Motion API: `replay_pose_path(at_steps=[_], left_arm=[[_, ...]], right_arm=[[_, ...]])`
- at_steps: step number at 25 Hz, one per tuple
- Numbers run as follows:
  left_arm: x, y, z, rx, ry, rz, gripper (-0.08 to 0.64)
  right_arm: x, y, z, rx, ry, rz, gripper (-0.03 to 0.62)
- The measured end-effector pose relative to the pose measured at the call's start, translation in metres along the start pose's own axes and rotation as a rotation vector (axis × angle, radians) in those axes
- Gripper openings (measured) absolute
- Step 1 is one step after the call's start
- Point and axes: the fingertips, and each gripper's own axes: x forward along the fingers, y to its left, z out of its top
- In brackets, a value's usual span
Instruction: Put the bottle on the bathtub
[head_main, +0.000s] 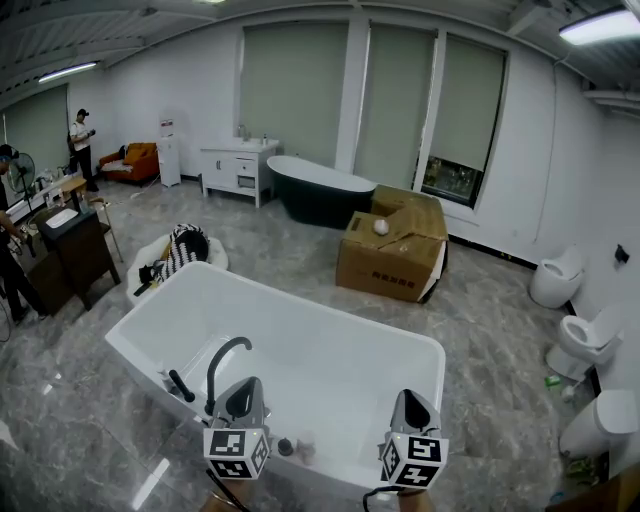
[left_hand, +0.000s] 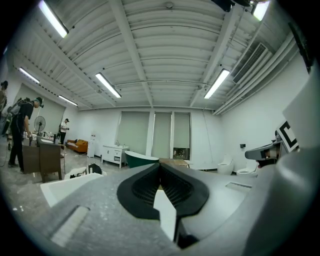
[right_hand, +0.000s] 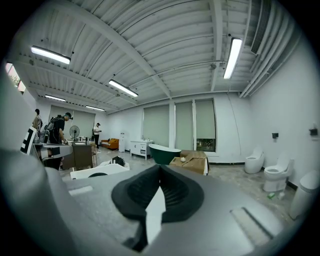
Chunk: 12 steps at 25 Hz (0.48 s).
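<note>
A white bathtub (head_main: 400, 345) fills the middle of the head view, with a black arched faucet (head_main: 222, 362) at its near left end. Two small items, one dark (head_main: 285, 447) and one pale (head_main: 305, 451), stand on the near rim; they are too small to tell which is a bottle. My left gripper (head_main: 243, 388) rises beside the faucet, shut and holding nothing. My right gripper (head_main: 411, 397) stands at the near right rim, also shut and holding nothing. Both gripper views look out over the room above closed jaws, with the left gripper (left_hand: 160, 166) and the right gripper (right_hand: 160, 169) tips meeting.
A dark freestanding tub (head_main: 320, 195), a cardboard box (head_main: 393, 245) with a white ball (head_main: 381, 227) and a white vanity (head_main: 238, 168) stand behind. Toilets (head_main: 590, 340) line the right wall. A dark cabinet (head_main: 75, 245), a striped bag (head_main: 183, 248) and people (head_main: 80, 140) are at the left.
</note>
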Motion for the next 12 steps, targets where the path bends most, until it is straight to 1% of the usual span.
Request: replay_pose_path(at_steps=[12], left_arm=[[-0.004,-0.007,-0.016,0.004,0.034,-0.005,0.009]], right_arm=[[-0.006,-0.008,-0.017,0.023,0.035,-0.009,0.003]])
